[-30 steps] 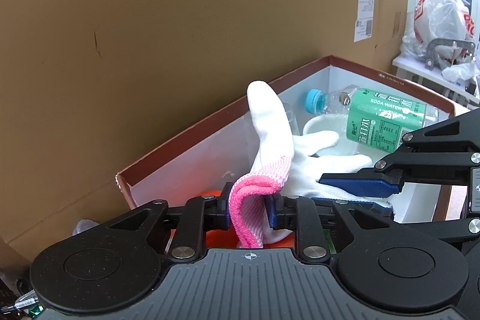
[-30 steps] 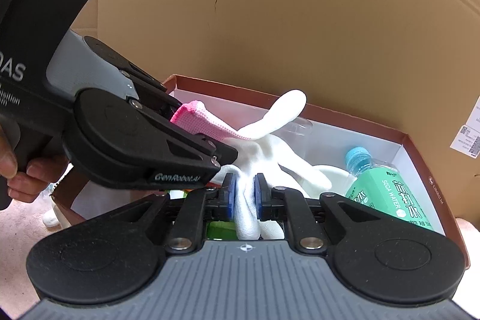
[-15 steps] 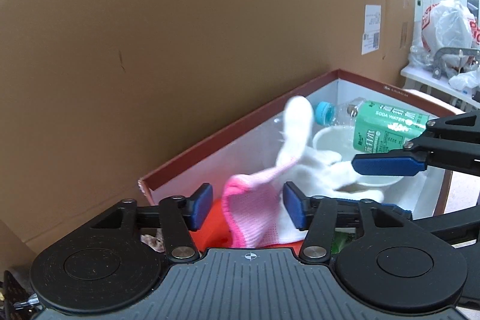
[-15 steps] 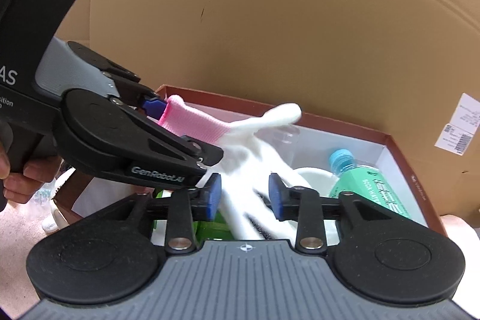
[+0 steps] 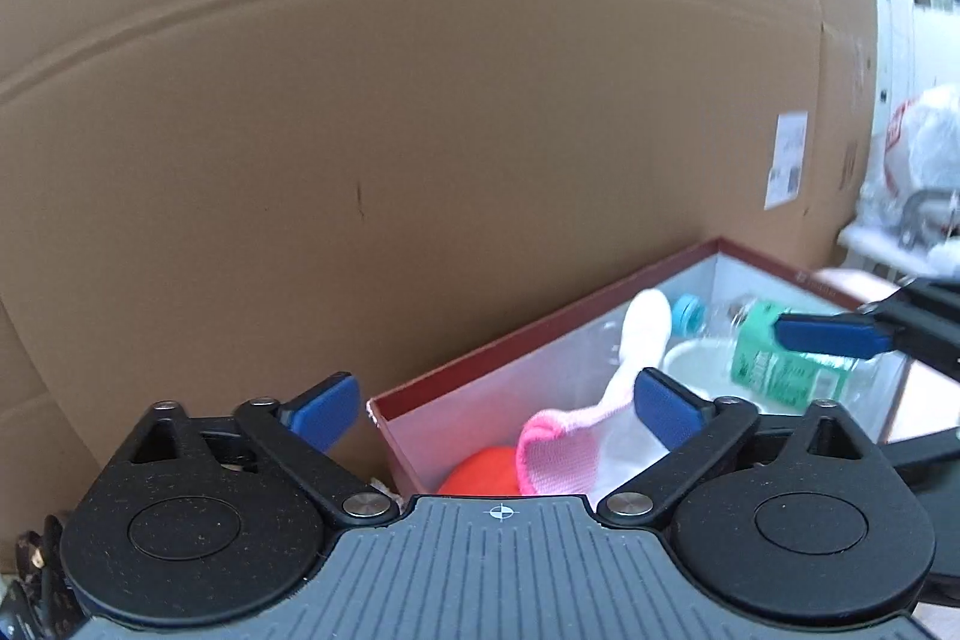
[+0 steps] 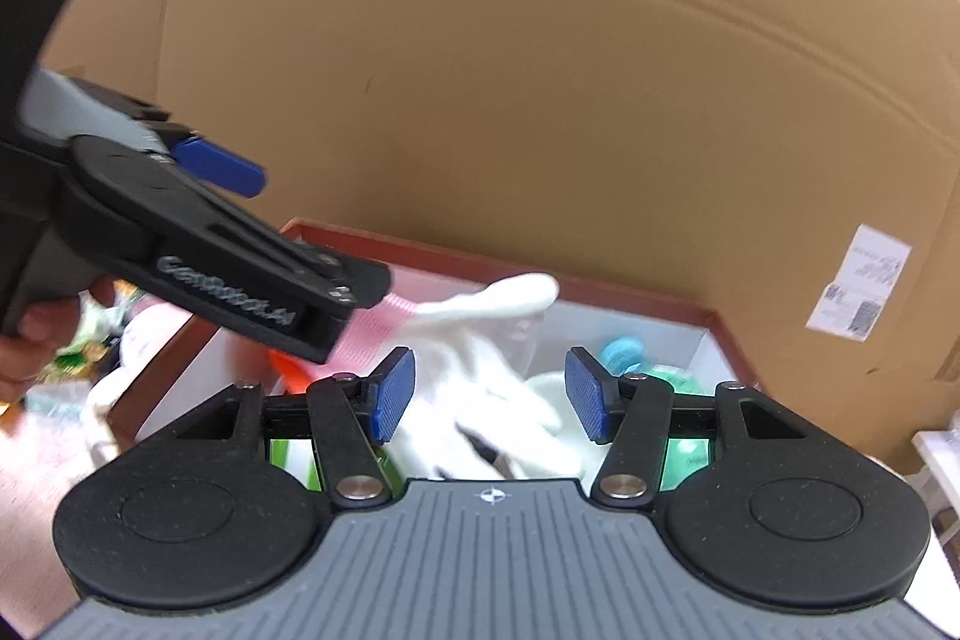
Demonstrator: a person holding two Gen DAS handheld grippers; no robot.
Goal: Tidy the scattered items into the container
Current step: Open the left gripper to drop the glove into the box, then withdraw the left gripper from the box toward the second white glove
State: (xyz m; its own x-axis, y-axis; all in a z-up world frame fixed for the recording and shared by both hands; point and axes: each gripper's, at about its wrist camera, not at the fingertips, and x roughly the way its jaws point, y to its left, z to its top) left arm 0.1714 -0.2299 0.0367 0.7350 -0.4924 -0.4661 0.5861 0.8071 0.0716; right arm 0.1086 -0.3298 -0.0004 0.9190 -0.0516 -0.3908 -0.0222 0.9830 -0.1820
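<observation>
Both grippers spread wide above the red-rimmed box (image 5: 540, 328).
Left gripper (image 5: 498, 403) and right gripper (image 6: 489, 394) hold nothing; knitted white glove (image 6: 480, 400), pink cuff, lies inside against the far cardboard wall (image 5: 420, 100).

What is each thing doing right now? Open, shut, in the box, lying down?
left gripper: open, holding nothing
right gripper: open, holding nothing
white glove: let go, draped in the box
box: open, no lid on it
green bottle: lying in the box, blue cap on
white bowl: in the box
orange thing: in the box
</observation>
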